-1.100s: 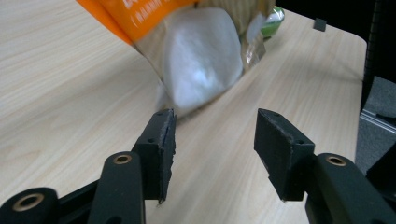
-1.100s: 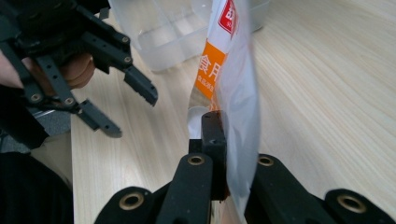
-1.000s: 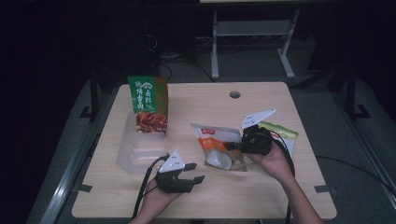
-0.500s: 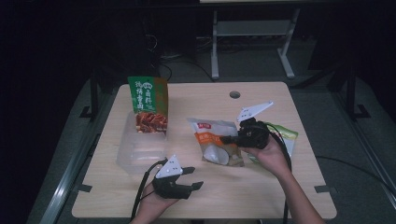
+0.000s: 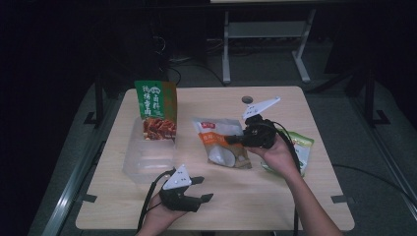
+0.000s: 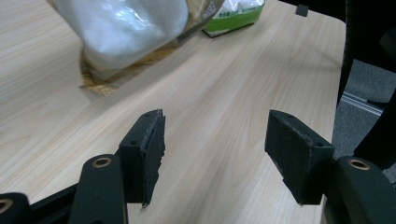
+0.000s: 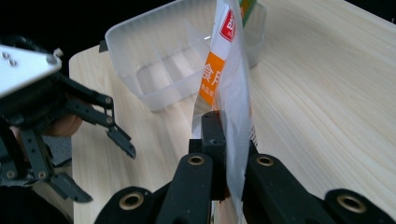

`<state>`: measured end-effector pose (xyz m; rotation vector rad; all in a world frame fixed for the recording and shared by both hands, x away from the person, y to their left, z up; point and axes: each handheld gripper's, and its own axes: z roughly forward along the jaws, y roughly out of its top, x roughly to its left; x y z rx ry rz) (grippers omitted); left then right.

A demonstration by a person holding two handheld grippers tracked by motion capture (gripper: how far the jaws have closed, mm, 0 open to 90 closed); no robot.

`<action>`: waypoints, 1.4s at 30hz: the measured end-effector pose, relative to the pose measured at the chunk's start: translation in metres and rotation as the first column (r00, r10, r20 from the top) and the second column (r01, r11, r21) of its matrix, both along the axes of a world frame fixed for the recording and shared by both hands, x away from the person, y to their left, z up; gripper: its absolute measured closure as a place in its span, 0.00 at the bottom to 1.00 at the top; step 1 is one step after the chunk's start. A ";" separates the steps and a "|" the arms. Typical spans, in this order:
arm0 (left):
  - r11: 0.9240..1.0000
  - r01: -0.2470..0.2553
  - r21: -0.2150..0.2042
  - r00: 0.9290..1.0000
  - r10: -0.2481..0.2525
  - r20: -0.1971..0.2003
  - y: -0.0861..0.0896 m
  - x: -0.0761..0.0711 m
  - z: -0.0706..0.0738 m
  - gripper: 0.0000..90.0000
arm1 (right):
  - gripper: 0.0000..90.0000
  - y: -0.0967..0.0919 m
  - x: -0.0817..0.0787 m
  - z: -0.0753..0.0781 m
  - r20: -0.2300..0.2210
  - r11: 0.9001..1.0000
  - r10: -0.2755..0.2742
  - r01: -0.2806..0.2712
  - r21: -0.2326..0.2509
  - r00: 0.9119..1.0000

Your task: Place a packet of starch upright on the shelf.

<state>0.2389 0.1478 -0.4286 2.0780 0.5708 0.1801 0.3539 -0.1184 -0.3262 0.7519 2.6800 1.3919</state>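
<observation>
My right gripper (image 5: 235, 140) sits over the middle of the table (image 5: 275, 196), the forearm coming in from the lower right with the wrist bent, so the jaws point left across the table. It is clamped on the edge of the white-and-orange pouch (image 5: 221, 145); in the right gripper view the pouch (image 7: 229, 93) stands on edge between my two black jaws, pinched tight. Its lower end lies close over the wood, though I cannot tell if it touches.

My left gripper (image 5: 196, 189) is near the front edge, held in my left hand (image 5: 157, 219), pointing right and low over the table. Its jaws have just been opening and stand apart with only bare wood between the pads (image 6: 152, 140).

On writing: the pouch carries a red patch with white characters at the top and an orange band with white Chinese characters, one of which I read as 食. The green snack bag (image 5: 156, 110) stands upright in the far end of the clear plastic bin (image 5: 142, 157), with large white Chinese characters too small for me to read surely. A green-and-white packet (image 5: 300, 147) lies flat just beside my right hand (image 5: 275, 155).
</observation>
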 end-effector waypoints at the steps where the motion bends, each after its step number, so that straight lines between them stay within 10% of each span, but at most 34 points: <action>1: 1.000 0.000 0.001 1.000 0.000 -0.003 0.000 0.000 -0.001 0.41 | 1.00 0.002 0.001 0.001 -0.001 1.000 0.002 -0.002 0.002 1.000; 42: 1.000 0.014 0.000 1.000 -0.014 -0.014 0.006 -0.011 0.002 0.37 | 1.00 0.100 0.027 0.046 0.060 0.988 0.142 -0.145 0.049 0.988</action>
